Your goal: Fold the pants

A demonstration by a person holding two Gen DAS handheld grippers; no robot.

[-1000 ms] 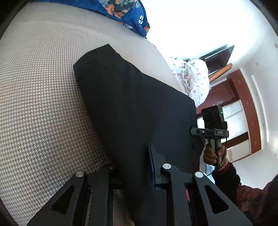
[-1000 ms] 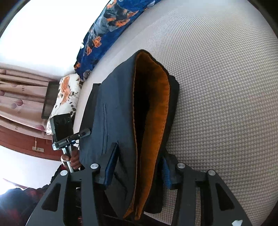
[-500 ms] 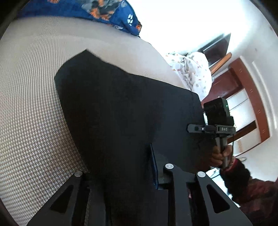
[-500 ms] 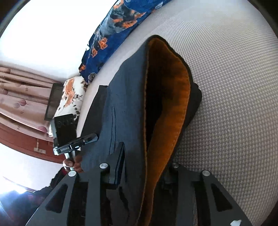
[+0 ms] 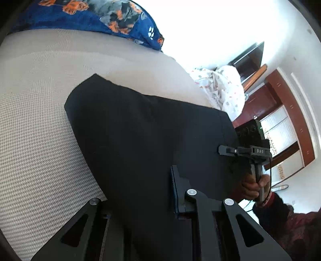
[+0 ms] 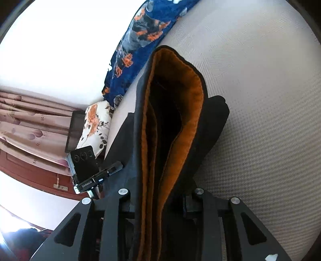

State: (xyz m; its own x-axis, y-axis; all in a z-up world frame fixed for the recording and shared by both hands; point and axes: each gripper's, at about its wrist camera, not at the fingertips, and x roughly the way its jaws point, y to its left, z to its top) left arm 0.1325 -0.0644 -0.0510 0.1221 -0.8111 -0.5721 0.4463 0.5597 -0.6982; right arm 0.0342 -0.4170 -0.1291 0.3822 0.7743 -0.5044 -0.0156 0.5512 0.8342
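On the beige mattress [image 5: 40,160], nearest: left gripper [image 5: 140,192] pinching the black pants [image 5: 150,130] at one end; right gripper [image 6: 158,198] clamped on the orange-lined waistband [image 6: 192,112] end. Pants lifted partly, middle of surface. Farther back, at the far edge: blue blanket [image 5: 90,18], floral pillow [image 6: 94,124].

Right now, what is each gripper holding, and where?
Both hold the black pants: left gripper on one edge, right gripper on the orange-lined waistband end.

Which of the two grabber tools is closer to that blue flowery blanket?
Hard to call. The left gripper and right gripper both clamp the pants, with the blue blanket well beyond each.
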